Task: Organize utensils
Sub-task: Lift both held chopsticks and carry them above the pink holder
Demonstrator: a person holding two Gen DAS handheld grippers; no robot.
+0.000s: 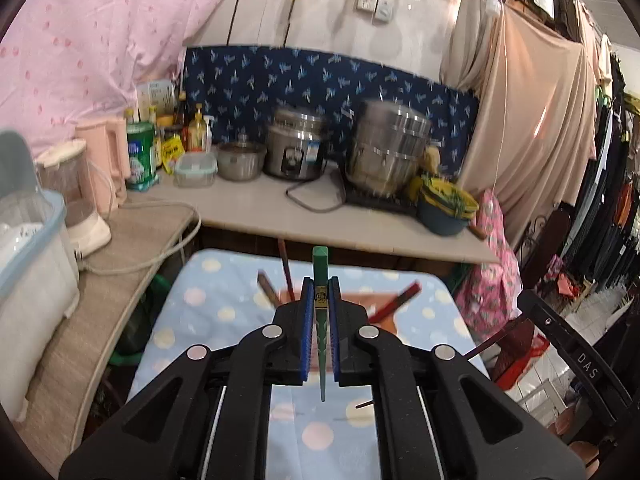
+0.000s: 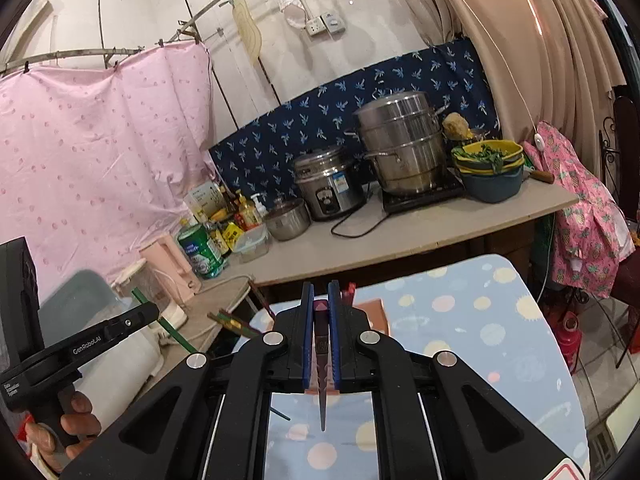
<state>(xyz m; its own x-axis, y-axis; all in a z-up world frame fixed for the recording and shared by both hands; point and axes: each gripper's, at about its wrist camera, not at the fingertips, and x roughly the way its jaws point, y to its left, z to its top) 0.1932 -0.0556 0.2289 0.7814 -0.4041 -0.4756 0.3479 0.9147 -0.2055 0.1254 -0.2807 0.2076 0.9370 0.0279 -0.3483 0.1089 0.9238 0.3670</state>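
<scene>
Two grippers, each pinching one chopstick: left gripper [image 1: 320, 292] a green chopstick [image 1: 321, 264], right gripper [image 2: 320, 296] a dark red chopstick [image 2: 321, 344]. Two steel cookers: rice cooker [image 1: 296, 144], steamer pot [image 1: 386, 148]. One steel bowl [image 1: 241, 160].

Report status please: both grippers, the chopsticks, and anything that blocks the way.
Left gripper shut on green chopstick. Right gripper shut on dark red chopstick. More chopsticks loose on the dotted cloth. Nothing blocking.

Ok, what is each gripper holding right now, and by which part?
Left gripper clamps a green chopstick near its thick end; right gripper clamps a dark reddish chopstick near its thick end.
</scene>
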